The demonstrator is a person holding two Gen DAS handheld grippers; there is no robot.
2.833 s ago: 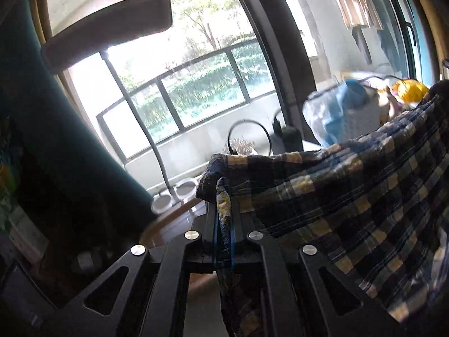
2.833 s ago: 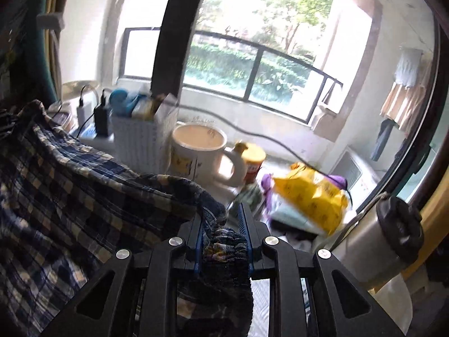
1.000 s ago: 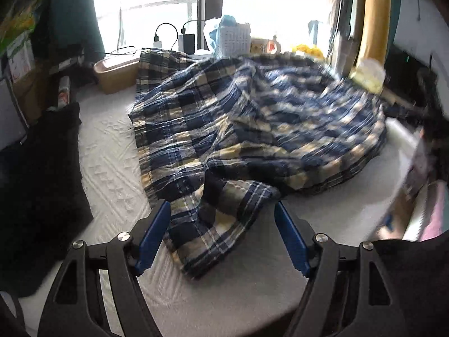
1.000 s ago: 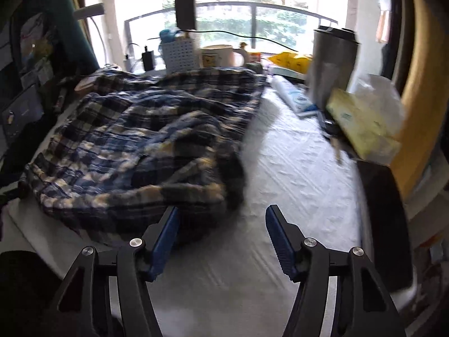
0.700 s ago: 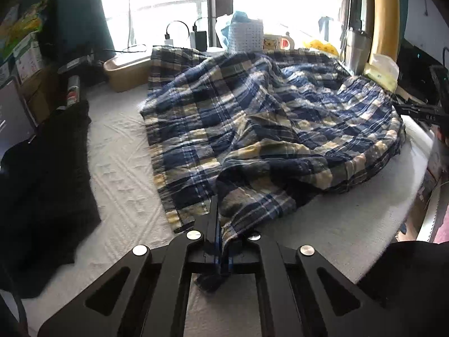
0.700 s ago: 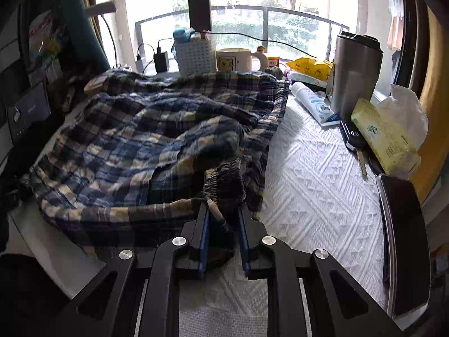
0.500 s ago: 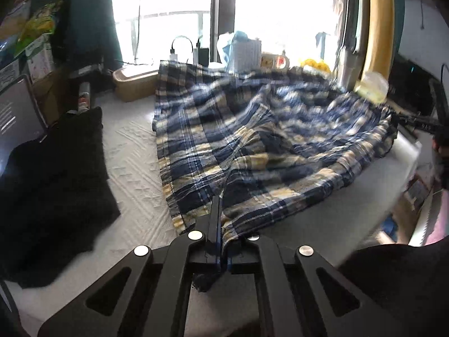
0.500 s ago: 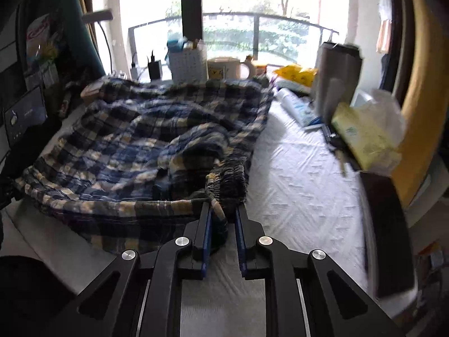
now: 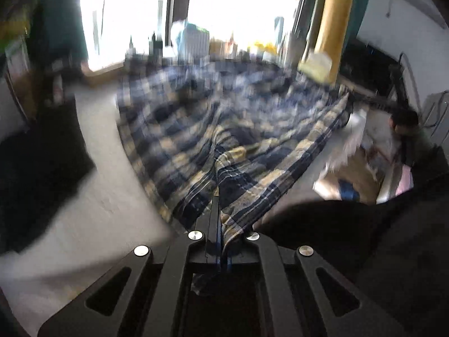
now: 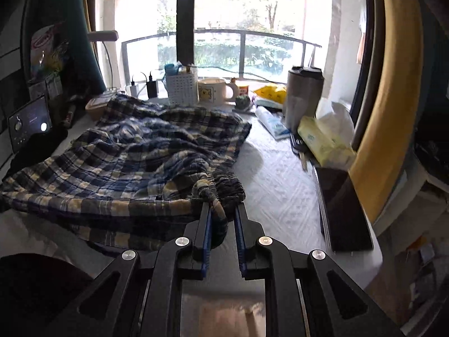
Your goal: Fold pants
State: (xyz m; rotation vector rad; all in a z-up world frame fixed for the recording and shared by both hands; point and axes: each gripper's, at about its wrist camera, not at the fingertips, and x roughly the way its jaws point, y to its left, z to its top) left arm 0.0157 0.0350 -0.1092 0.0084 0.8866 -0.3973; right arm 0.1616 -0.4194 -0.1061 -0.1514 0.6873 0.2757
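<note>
Pants (image 10: pixel 134 163) spread over counter (image 10: pixel 280 191), near edge lifted. Left tongs (image 9: pixel 220 224) clamped on hem at near edge; right tongs (image 10: pixel 221 213) clamped on bunched waistband.

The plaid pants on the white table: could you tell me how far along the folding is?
Early stage. Done: both grips are made, the left gripper shut on a hem edge and the right gripper shut on the gathered waistband. In hand: the near edge is lifted. Left: the plaid pants lie rumpled on the table, with no neat fold visible.
</note>
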